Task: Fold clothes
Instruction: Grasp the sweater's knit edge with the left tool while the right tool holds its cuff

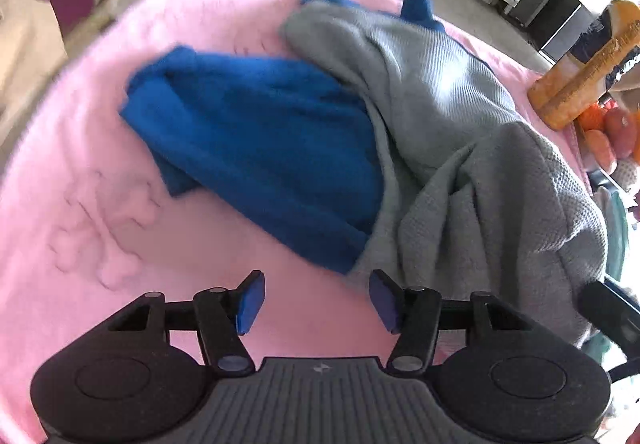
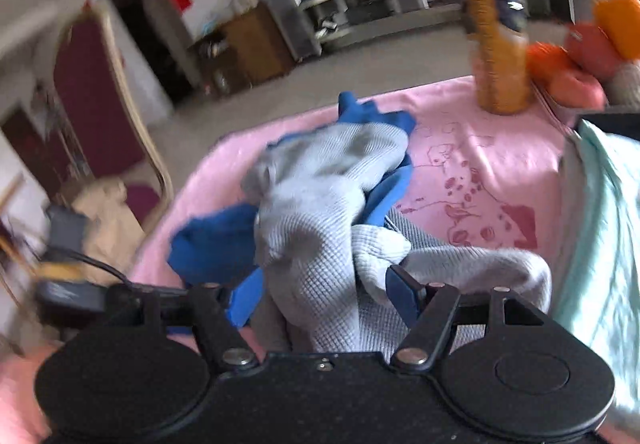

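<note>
A grey waffle-knit garment (image 1: pixel 460 163) lies crumpled on a pink blanket (image 1: pixel 80 163), partly covering a blue garment (image 1: pixel 260 131). My left gripper (image 1: pixel 318 302) is open just above the blanket, with nothing between its blue pads. It sits close to the near edges of both garments. In the right wrist view the grey garment (image 2: pixel 320 244) is bunched between the fingers of my right gripper (image 2: pixel 324 298). The jaws stand wide apart, and a small gap shows beside the left pad. The blue garment (image 2: pixel 208 244) pokes out to the left and behind it.
A tall orange package (image 2: pixel 496 43) and several orange-red round things (image 2: pixel 580 59) stand at the blanket's far right. A mint-green cloth (image 2: pixel 608 224) lies along the right edge. A wooden-framed chair (image 2: pixel 120 83) and a beige cloth (image 1: pixel 24 43) are on the left.
</note>
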A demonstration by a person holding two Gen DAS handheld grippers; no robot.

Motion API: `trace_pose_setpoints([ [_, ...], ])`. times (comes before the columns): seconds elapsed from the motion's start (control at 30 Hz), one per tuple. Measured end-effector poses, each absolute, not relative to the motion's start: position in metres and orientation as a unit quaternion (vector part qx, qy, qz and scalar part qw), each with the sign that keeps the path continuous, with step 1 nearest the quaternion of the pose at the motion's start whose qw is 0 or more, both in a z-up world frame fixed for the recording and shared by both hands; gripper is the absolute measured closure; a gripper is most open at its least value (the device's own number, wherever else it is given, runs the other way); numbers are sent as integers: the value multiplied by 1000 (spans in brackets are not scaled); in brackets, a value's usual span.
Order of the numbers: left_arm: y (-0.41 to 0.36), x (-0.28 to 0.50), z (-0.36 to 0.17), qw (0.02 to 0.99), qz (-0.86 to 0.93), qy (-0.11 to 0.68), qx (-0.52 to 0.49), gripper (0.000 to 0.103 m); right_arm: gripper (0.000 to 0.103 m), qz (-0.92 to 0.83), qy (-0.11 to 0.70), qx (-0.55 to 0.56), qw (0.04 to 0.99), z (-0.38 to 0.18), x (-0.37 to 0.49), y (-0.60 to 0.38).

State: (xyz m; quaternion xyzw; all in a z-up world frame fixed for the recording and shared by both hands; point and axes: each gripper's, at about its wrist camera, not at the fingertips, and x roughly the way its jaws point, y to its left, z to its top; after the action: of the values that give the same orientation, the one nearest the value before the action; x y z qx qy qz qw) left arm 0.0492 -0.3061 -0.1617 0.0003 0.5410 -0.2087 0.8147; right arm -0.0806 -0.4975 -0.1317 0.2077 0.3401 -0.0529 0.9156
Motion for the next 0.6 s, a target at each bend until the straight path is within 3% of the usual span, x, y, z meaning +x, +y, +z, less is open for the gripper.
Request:
trace_pose_setpoints([
  [0.03,-303,50,-161,813,-208,543,-3,49,61,-60,346,186,918,-133,-76,-493],
  [0.07,-300,51,-160,812,-208,545,-7,51,97,-79,347,174,918,-134,-74,-493],
  [0.23,-296,60,-171,777,-214,589,-55,55,100,-226,264,342,873,-133,-108,-569],
  [0.6,-325,66,-180,771,-224,584,-123,55,100,-257,283,327,864,-139,-121,-576],
])
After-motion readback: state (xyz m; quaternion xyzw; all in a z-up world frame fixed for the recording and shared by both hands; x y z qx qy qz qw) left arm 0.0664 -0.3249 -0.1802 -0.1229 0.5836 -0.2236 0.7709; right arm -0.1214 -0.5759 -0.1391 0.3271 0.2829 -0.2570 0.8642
